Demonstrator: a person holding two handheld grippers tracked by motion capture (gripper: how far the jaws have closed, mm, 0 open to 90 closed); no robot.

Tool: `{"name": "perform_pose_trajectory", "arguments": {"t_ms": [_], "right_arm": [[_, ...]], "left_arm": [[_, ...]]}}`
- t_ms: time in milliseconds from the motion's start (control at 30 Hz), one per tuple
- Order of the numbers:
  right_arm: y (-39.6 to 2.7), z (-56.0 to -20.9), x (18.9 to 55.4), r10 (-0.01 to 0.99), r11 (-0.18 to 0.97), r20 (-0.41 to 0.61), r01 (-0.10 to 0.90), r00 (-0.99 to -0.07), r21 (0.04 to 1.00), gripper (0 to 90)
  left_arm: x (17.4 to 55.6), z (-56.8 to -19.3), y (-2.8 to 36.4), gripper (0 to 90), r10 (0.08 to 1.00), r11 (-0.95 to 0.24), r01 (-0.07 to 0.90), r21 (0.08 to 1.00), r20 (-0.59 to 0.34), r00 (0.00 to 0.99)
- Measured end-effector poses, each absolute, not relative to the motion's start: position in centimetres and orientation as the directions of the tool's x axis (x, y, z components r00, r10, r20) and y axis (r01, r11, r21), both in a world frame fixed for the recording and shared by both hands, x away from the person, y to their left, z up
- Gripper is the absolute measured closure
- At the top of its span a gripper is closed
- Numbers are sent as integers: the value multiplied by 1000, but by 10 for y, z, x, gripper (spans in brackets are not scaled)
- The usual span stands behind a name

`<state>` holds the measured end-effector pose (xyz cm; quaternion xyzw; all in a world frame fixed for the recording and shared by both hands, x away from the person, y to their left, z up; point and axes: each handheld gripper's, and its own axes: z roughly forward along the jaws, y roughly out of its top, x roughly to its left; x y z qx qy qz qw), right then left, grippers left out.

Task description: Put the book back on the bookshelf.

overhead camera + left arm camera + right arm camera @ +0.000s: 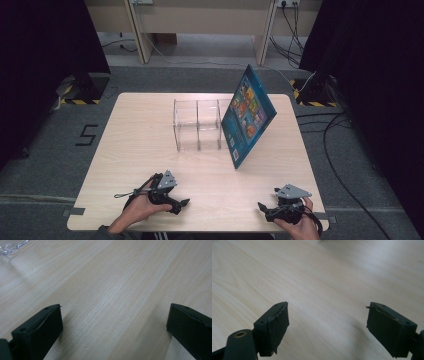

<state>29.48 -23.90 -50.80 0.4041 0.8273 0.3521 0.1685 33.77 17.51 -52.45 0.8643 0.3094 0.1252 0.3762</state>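
Note:
A blue picture book point(248, 117) stands tilted on the table, leaning against the right end of a clear plastic divider rack point(197, 124) at the table's middle. My left gripper point(181, 205) rests near the front edge at the left, held by a hand, jaws open and pointing right. In the left gripper view, the left gripper point(115, 322) has bare wood between its jaws. My right gripper point(264, 208) lies at the front right, open, pointing left. The right gripper view has the right gripper point(327, 320) with wide-apart jaws above bare table.
The light wooden table point(140, 150) has dark floor around it. A corner of the clear rack point(11, 246) shows at the top left of the left gripper view. Cables run on the floor at the right point(340, 165). Desk legs stand beyond the far edge.

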Motion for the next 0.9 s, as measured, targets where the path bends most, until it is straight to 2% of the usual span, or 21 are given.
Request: {"name": "perform_pose_trajectory", "arguments": {"t_ms": [100,900], "right_arm": [[-239,-512,295,790,442,8,579,-612,685,171],[-239,-514,295,784,448,-4,562,-620,695,152]], "left_arm": [[338,-525,175,0,629,-525,441,728,-16,777],[338,-525,175,0,629,-525,441,728,-16,777]]}}
